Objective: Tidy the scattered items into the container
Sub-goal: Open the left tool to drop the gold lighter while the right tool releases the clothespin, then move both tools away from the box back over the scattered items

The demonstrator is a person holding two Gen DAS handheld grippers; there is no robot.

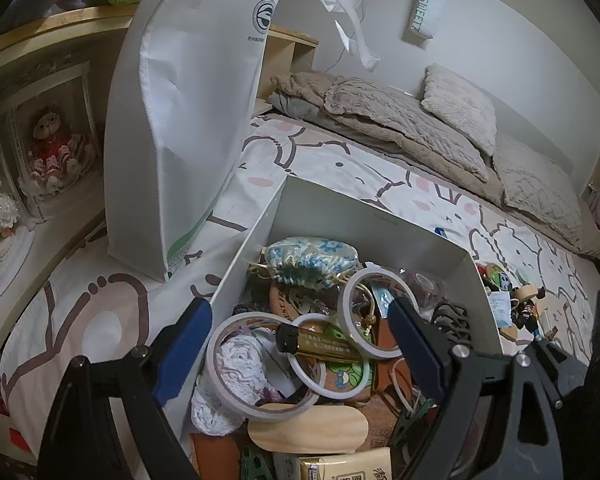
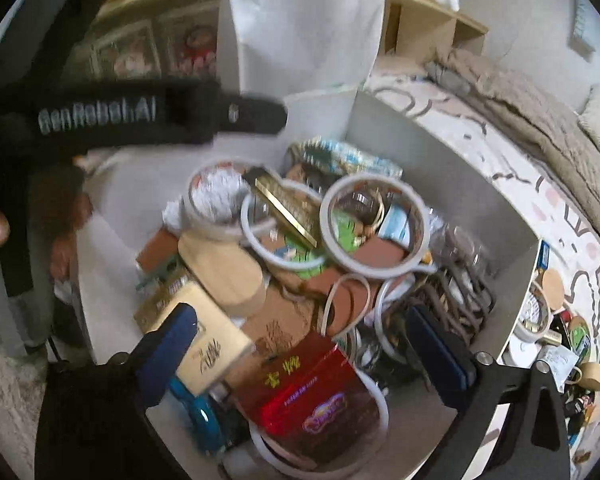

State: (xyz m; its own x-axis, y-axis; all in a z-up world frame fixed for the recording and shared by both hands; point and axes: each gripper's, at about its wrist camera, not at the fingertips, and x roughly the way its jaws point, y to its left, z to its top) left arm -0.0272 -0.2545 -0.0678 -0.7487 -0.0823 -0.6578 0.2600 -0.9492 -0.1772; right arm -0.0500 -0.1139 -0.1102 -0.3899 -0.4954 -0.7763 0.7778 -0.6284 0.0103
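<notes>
The white box [image 2: 452, 168] sits on the patterned bedsheet [image 1: 340, 160] and is already heaped: tape rings [image 2: 374, 226], a gold bar-shaped pack [image 2: 288, 212], a wooden oval [image 2: 224, 272], a red carton [image 2: 304, 396] and a floral pouch [image 1: 312, 258] lie inside it. My right gripper [image 2: 296, 356] hangs over the box's near end, jaws spread wide with nothing pinched between them. My left gripper [image 1: 296, 344] hovers above the box's contents, likewise released and empty. Beyond the box's right wall, a cluster of small items [image 2: 556, 332] remains on the sheet, so I judge the tidying largely done but unfinished. A white bag [image 1: 188, 120] stands behind the box.
</notes>
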